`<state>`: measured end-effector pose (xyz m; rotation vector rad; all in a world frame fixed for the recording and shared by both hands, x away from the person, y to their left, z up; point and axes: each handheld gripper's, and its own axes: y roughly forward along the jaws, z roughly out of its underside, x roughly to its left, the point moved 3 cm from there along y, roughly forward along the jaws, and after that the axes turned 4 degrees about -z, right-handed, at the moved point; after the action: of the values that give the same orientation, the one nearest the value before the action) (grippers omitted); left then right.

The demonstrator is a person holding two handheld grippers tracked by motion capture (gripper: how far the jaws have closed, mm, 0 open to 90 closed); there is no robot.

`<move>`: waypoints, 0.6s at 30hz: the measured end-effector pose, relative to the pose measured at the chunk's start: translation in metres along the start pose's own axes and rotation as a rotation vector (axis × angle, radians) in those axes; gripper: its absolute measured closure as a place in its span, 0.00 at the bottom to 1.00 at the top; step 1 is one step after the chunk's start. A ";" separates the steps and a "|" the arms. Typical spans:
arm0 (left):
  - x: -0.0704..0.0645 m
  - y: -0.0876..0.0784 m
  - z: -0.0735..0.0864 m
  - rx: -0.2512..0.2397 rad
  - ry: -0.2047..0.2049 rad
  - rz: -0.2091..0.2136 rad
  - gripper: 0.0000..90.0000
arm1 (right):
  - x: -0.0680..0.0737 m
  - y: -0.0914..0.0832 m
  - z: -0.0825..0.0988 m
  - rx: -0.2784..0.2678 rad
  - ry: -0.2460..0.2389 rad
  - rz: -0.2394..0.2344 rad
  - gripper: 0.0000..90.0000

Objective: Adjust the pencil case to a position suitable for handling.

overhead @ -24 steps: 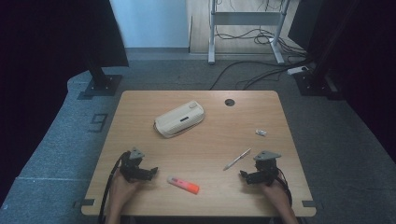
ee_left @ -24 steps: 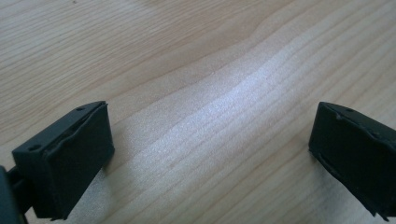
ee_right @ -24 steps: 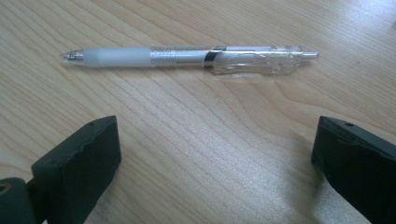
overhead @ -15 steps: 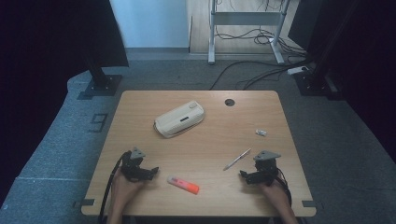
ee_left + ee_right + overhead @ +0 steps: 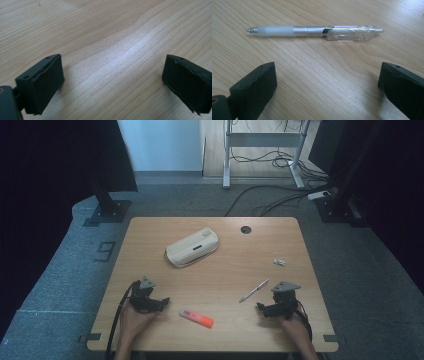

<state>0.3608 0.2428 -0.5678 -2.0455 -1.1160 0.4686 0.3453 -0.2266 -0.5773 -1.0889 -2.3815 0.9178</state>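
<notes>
A pale wooden table (image 5: 215, 275) with a clear grain stands on grey carpet, with a round cable hole (image 5: 245, 229) near its far edge. Beyond it, a metal desk frame (image 5: 262, 140) rises against the far wall with loose cables on the floor beneath, and dark stands flank the room at left and right. The left gripper (image 5: 156, 303) rests on the near left part of the table, held by a hand, its fingers (image 5: 41, 83) spread wide over bare wood with nothing between them. The right gripper (image 5: 264, 309) rests on the near right part, its fingers (image 5: 254, 88) also spread wide and holding nothing. The pen (image 5: 314, 31), clear-bodied with a white grip, lies flat on the table just ahead of the right gripper, crosswise to its fingers and not touching them; in the high view it lies aslant, just up and left of that gripper. An orange marker (image 5: 196, 317) lies between the two grippers near the front edge. A cream case (image 5: 192, 247) sits farther back, left of centre, and a small white piece (image 5: 279, 262) lies toward the right edge. Nothing stands between the right gripper and the pen.
</notes>
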 end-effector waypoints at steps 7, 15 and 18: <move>-0.002 -0.005 -0.015 -0.032 0.008 0.057 0.06 | 0.000 0.000 0.000 -0.001 -0.001 -0.001 0.02; -0.002 -0.003 -0.031 -0.050 -0.016 0.120 0.08 | 0.000 0.000 0.000 -0.002 -0.002 -0.001 0.03; -0.001 0.000 -0.038 -0.047 -0.006 0.109 0.08 | 0.000 0.000 0.000 -0.003 -0.003 -0.001 0.03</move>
<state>0.3835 0.2259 -0.5427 -2.1554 -1.0312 0.5067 0.3451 -0.2266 -0.5771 -1.0878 -2.3859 0.9164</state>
